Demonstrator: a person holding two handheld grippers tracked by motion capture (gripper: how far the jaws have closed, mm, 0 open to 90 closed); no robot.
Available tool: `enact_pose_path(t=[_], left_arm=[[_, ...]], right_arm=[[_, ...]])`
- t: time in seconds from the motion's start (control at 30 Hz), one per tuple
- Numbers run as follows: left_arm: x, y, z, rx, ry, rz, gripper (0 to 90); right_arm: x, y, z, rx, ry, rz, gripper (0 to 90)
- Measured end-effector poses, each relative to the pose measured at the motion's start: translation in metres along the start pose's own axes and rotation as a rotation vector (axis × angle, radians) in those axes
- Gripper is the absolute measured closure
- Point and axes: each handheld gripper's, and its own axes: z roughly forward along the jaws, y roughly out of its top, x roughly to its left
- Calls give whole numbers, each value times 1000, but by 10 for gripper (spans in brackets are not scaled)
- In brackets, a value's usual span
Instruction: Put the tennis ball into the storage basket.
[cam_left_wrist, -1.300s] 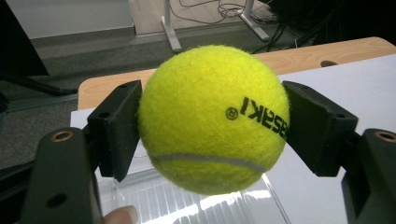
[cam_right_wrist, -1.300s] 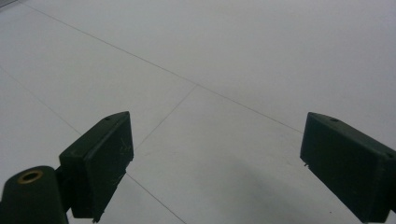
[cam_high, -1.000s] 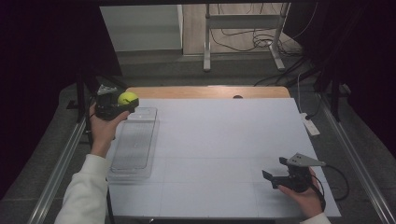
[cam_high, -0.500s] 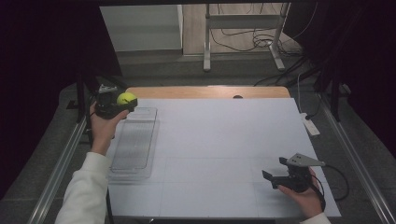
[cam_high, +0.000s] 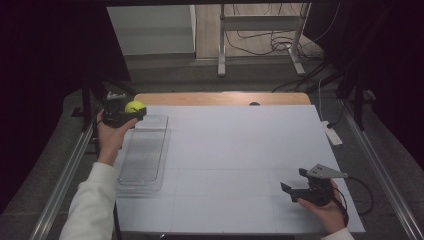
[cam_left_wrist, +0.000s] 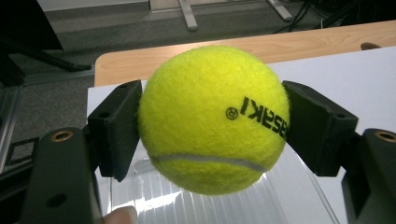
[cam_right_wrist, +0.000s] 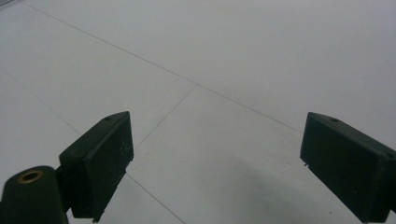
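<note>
our left gripper (cam_high: 131, 114) has its fingers (cam_left_wrist: 116, 128) clamped on both sides of a yellow tennis ball (cam_left_wrist: 212, 119), holding it in the air just above the far end of a clear plastic tray (cam_high: 142, 160). the tray lies along the left side of the white surface (cam_high: 235, 150). our right gripper (cam_high: 295, 186) sits low near the right front corner, well apart from the ball, its fingers (cam_right_wrist: 100, 161) wide with nothing between them.

left gripper (cam_high: 131, 114) clamps tennis ball (cam_high: 134, 106) above clear tray (cam_high: 142, 157)
</note>
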Motion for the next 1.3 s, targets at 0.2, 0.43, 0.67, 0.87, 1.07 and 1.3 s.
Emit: enact_pose_path(t=[0.2,0.43,0.67,0.87,1.07,1.3], left_arm=[[3,-3,5,19,7,-3,263],[5,-6,10,36,12,-5,263],[5,-8,14,57,15,2,263],[4,-10,18,64,15,0,263],[4,-11,20,74,15,5,262],[4,-13,21,83,17,6,262]], right_arm=[[0,0,0,0,0,-1,98],[0,0,0,0,-1,0,98],[0,0,0,1,-1,-1,98],[0,0,0,1,0,-2,99],[0,0,0,1,-1,-1,99],[0,0,1,3,1,-2,100]])
